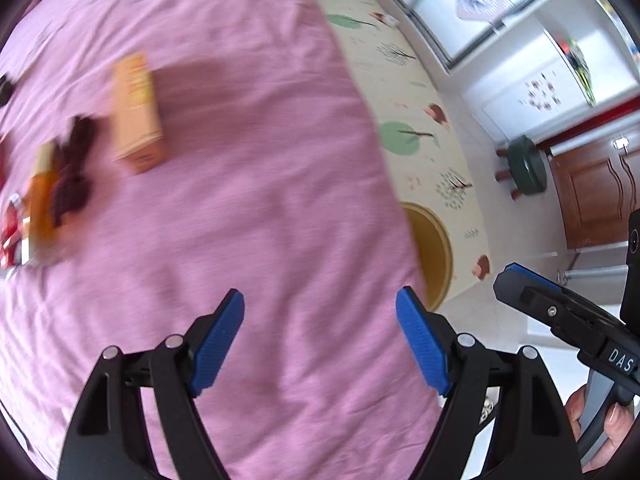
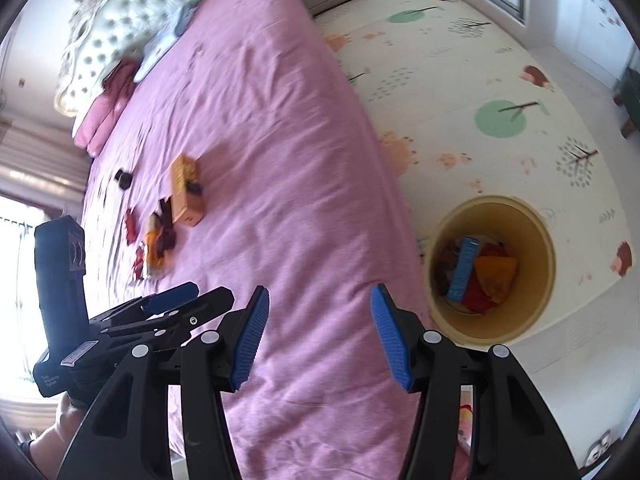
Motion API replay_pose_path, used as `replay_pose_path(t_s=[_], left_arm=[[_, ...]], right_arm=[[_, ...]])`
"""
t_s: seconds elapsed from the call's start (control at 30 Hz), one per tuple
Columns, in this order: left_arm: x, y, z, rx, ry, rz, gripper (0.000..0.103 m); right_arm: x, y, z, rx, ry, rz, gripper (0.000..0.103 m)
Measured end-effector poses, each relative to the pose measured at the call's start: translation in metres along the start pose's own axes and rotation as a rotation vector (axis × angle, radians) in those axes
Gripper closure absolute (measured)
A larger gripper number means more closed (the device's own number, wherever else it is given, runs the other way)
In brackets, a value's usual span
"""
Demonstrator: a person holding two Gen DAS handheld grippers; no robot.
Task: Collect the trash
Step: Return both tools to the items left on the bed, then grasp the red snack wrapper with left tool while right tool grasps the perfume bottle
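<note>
Both of my tools are empty: the left gripper (image 1: pixel 320 344) and the right gripper (image 2: pixel 316 336) hang with jaws spread wide over the pink bedspread (image 1: pixel 260 160). The remaining trash sits far to the left on the bed: an orange cardboard box (image 2: pixel 185 192) beside a heap of dark crumpled wrappers (image 2: pixel 162 236). The round yellow bin (image 2: pixel 492 268), already part filled, stands on the floor just right of the bed. I'd reach the box first, closing squarely across its narrow sides.

Left tongs (image 1: pixel 320 344) and right tongs (image 2: pixel 316 336): black frames, ribbed blue pads, silver rivets (white "DAS" lettering on one body); bare-skinned fingers (image 1: pixel 614 420).
</note>
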State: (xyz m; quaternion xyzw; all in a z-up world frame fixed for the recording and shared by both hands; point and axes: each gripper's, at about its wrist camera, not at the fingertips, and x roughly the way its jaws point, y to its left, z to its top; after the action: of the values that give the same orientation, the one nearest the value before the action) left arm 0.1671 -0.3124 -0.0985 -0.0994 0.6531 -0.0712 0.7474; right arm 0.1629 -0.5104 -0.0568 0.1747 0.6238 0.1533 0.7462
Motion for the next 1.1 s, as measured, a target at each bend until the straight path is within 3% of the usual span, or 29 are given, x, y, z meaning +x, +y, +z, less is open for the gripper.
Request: replay_pose_path(t_s=[0.57, 1.1], left_arm=[[-0.052, 0.195, -0.02, -0.309, -0.078, 0.072, 0.025], [-0.052, 0.312, 0.0, -0.36, -0.065, 0.11, 0.025]], right_arm=[[0.095, 0.164, 0.014, -0.235, 0.137, 0.049, 0.05], [0.17, 0.255, 0.031, -0.291, 0.21, 0.057, 0.05]])
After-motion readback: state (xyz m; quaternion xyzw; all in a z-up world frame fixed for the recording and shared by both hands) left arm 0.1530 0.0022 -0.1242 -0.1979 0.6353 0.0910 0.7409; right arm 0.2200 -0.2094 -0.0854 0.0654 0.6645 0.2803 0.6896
